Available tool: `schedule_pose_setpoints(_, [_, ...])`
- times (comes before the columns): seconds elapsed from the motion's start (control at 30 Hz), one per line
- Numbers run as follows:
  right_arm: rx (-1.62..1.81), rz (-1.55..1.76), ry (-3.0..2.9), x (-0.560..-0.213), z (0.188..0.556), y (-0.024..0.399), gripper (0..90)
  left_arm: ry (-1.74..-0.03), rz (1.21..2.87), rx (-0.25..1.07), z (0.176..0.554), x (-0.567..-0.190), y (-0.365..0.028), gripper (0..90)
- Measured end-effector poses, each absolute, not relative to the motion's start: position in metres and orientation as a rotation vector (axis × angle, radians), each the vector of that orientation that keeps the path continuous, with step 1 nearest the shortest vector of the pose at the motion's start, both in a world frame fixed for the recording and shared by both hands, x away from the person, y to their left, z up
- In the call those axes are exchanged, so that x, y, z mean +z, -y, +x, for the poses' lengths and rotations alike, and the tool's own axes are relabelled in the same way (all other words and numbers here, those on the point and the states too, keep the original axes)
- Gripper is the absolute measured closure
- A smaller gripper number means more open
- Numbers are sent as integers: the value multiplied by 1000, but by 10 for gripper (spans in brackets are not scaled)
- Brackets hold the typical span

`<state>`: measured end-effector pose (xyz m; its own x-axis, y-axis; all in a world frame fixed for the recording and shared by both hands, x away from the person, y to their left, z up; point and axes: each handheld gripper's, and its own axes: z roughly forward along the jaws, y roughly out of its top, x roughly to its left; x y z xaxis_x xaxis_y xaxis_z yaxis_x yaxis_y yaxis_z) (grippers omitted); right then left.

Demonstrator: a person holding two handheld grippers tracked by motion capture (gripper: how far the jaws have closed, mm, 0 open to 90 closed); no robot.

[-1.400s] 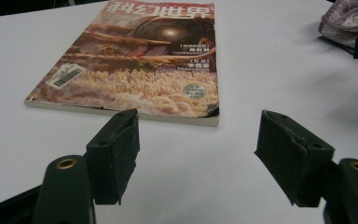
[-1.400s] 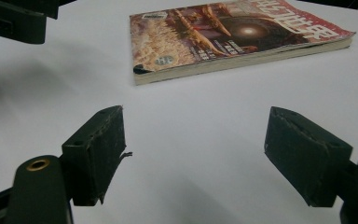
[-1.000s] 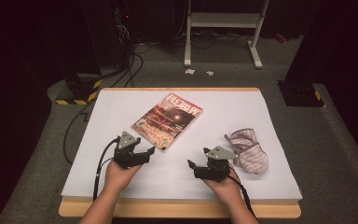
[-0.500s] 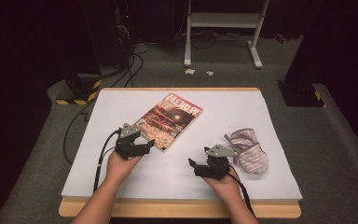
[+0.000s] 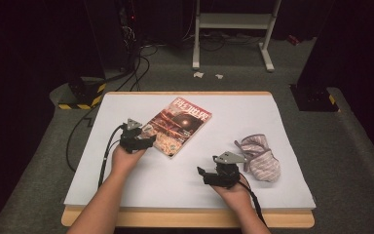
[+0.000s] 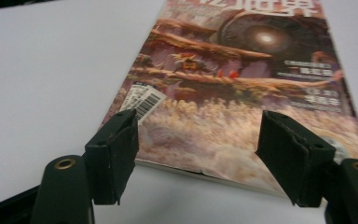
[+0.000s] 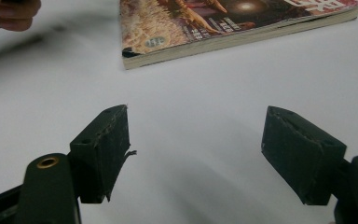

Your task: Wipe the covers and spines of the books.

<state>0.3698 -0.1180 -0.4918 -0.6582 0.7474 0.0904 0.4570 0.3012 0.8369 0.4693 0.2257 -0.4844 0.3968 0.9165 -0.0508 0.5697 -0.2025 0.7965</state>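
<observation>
A magazine (image 5: 179, 126) with a reddish fantasy cover lies flat and slanted on the white table sheet (image 5: 126, 190). My left gripper (image 5: 148, 140) is open at the magazine's near-left edge; in the left gripper view its jaws straddle the cover's near edge (image 6: 200, 140) just above the sheet. My right gripper (image 5: 201, 173) stands open over bare sheet nearer the front, pointing left. In the right gripper view (image 7: 196, 154) nothing lies between the jaws, and the magazine's (image 7: 223, 23) corner is farther off.
A crumpled striped pink-grey cloth (image 5: 259, 158) lies just right of my right gripper. The table's wooden front edge (image 5: 185, 218) is close behind both hands. Cables (image 5: 78, 141) trail off the left side. A metal stand (image 5: 233, 29) is on the floor beyond.
My left gripper has moved forward and up the table to the magazine's near-left edge. The right gripper has stayed almost in place. Magazine and cloth have not moved.
</observation>
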Motion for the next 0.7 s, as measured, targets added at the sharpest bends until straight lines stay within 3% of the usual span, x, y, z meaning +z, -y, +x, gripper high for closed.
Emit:
schedule_pose_setpoints(0.1, [1294,1104,-2263,-492,370,119,231,-1291,1889,601,481,-490,-228,291])
schedule_pose_setpoints(0.37, [1286,1099,-2277,-493,369,118,231,-1410,1875,523,507,-505,-246,287])
schedule_pose_setpoints(0.7, [1291,1111,-2278,-493,370,117,237,-1385,1914,503,497,-503,-239,330])
